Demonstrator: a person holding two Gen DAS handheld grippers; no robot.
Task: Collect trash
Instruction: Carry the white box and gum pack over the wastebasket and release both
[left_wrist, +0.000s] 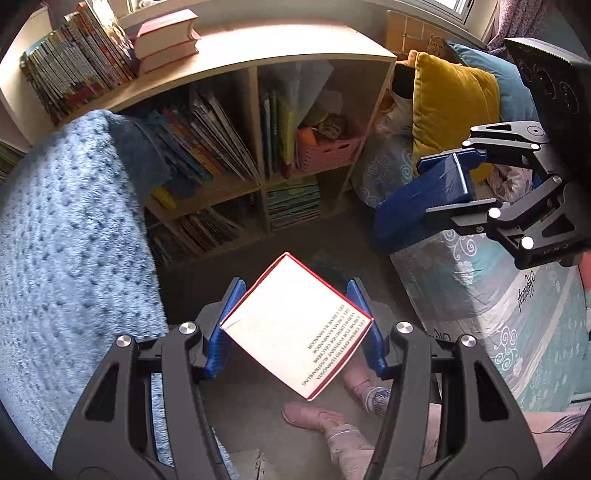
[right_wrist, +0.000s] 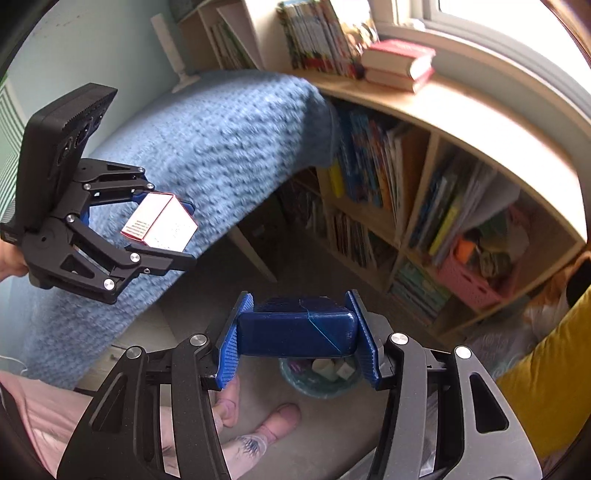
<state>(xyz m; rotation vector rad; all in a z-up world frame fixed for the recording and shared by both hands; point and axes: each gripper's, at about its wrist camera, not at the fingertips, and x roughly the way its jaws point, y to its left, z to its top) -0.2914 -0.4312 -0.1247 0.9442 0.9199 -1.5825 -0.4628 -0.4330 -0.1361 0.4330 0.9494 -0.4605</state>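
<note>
So, going left to right: the left hand-held gripper (left_wrist: 295, 325) is clamped on a white carton with red edges (left_wrist: 295, 326), turned cornerwise between the pads, printed side facing up at the camera. Over on the right, the right hand-held gripper (right_wrist: 297, 332) is clamped on a dark blue box (right_wrist: 297, 334), long axis running straight across from pad to pad. So that's two pieces of trash, one per hand, both held up in the air over the carpet.

The bit that matters, I reckon: a small teal bin (right_wrist: 319, 380) sits on the floor directly below and just past the blue box in the right wrist view, with at least two or three pale scraps already inside. The right one looks nearer to it; the left one with the carton hangs off to the side beside the blue blanket (right_wrist: 207, 147). My guess is the blue box drops first, then the carton gets swung across.

One bin, two hand-held grippers, two boxes, one bookshelf (left_wrist: 258, 122) behind.
</note>
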